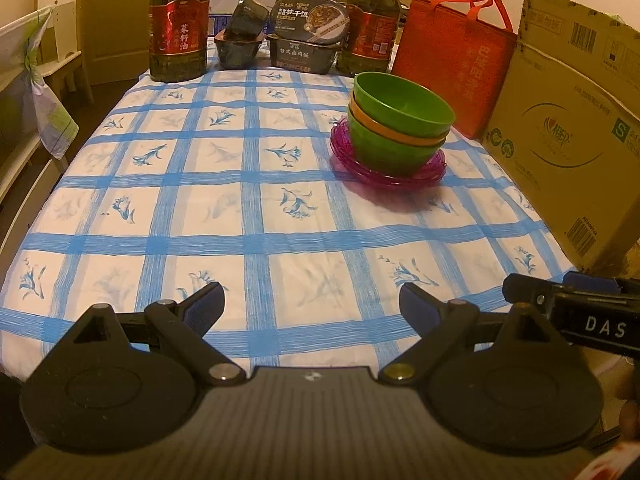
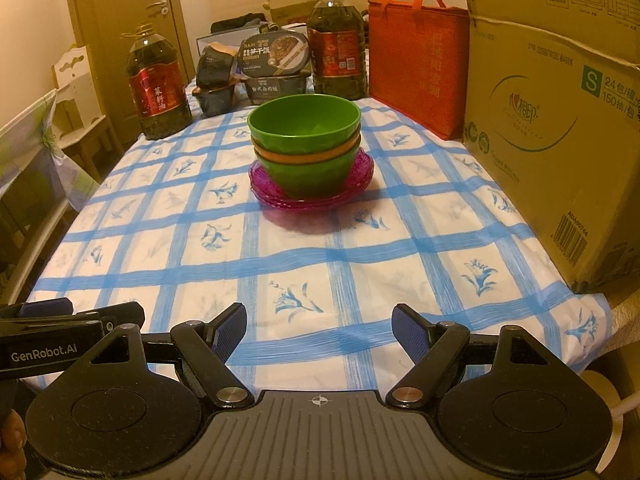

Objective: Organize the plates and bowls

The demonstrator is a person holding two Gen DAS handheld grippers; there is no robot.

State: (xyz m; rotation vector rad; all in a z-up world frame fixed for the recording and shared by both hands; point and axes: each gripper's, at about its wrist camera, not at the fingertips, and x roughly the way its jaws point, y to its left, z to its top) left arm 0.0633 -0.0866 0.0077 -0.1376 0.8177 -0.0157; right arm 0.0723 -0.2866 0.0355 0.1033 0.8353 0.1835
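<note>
Bowls [image 1: 396, 120] stood nested in one stack, green on top, an orange rim showing in the middle and green below, and the stack sat on the magenta plates [image 1: 384, 168], which lay piled on the blue-checked tablecloth [image 1: 248, 216]. In the left wrist view this pile was toward the far right of the table, well apart from the left gripper [image 1: 312, 304], whose blue-padded fingers stood spread wide over bare cloth with nothing between them. Just beside it, at the right edge, part of the right gripper [image 1: 568, 300] came into view. A cardboard box [image 1: 572, 136] and a red tote bag [image 1: 452, 64] stood along the right side, near the pile. At the far end were two oil bottles [image 1: 180, 28] and dark food containers [image 1: 304, 36].

In the right wrist view the bowls [image 2: 304, 136] and plates [image 2: 312, 188] lay straight ahead, near the middle of the cloth [image 2: 304, 264]. The right gripper [image 2: 318, 328] hung near the front edge, well short of them, its fingers spread wide and empty. The left gripper's [image 2: 52, 320] side showed at the left edge. The cardboard box [image 2: 560, 128] filled the right side, the red tote bag [image 2: 416, 64] behind it, and the oil bottles [image 2: 158, 88] and food containers [image 2: 272, 68] stood at the back.
</note>
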